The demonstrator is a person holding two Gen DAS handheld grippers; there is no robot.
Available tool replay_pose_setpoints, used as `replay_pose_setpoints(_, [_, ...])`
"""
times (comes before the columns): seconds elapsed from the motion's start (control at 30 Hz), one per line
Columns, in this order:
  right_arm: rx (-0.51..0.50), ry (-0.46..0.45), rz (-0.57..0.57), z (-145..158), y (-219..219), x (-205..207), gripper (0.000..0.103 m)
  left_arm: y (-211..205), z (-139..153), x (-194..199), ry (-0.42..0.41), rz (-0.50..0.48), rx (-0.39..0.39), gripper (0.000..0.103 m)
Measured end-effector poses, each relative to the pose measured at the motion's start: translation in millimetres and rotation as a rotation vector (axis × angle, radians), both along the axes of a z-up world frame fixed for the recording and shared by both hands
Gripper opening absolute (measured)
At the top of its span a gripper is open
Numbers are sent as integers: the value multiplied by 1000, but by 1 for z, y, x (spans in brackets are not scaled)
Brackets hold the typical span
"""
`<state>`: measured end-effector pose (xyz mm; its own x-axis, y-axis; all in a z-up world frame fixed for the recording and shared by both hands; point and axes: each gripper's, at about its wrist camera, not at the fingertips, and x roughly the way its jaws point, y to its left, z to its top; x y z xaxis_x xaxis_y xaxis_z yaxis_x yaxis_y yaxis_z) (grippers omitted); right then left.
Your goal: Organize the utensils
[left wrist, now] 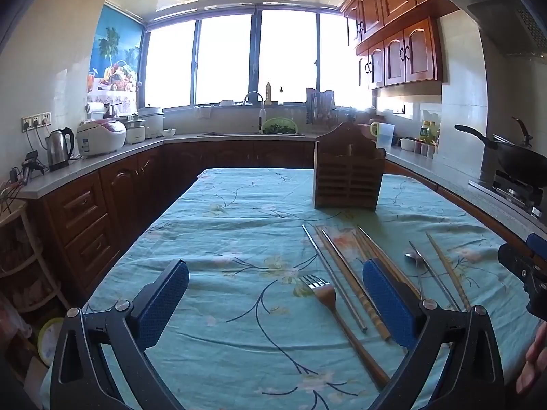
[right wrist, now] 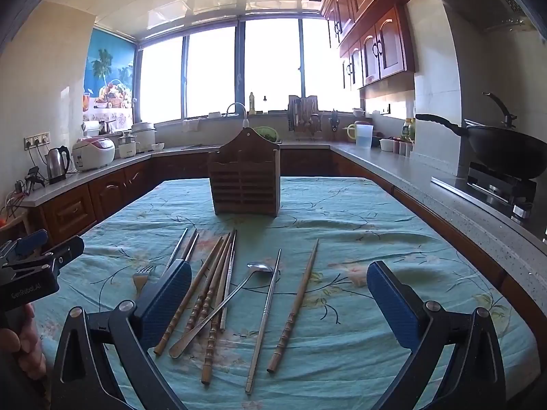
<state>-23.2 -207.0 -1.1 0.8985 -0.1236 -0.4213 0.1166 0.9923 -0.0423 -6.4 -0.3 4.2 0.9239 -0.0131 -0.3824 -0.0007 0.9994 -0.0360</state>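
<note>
The utensils are all loose on the teal floral tablecloth (right wrist: 342, 212), nothing sorted yet. You've got a bundle of bamboo chopsticks (right wrist: 205, 294) fanned out with a metal spoon (right wrist: 224, 304) lying across them, its bowl just beside a lone metal chopstick (right wrist: 265, 321), and one more bamboo chopstick (right wrist: 295, 304) off to the right of that. The fork (left wrist: 323, 295), wooden handle and metal tines, sits on the left end of the spread next to a couple more metal chopsticks (left wrist: 333, 276). The slatted wooden utensil holder (right wrist: 245, 177) stands upright farther back on the table, well apart from the pile.

Your right gripper (right wrist: 278, 302) is spread wide above the pile and holds nothing. Your left gripper (left wrist: 287, 302) is spread wide and empty too, with the fork between its fingers. Kitchen counter (right wrist: 410, 174) wraps around behind, wok (right wrist: 506, 153) on the stove at right.
</note>
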Motion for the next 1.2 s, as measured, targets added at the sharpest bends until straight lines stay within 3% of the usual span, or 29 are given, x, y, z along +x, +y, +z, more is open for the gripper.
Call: replay_pose_setpoints(1.2, [31, 3, 8, -2, 0, 1, 103, -2, -1, 0, -1, -16, 8, 102])
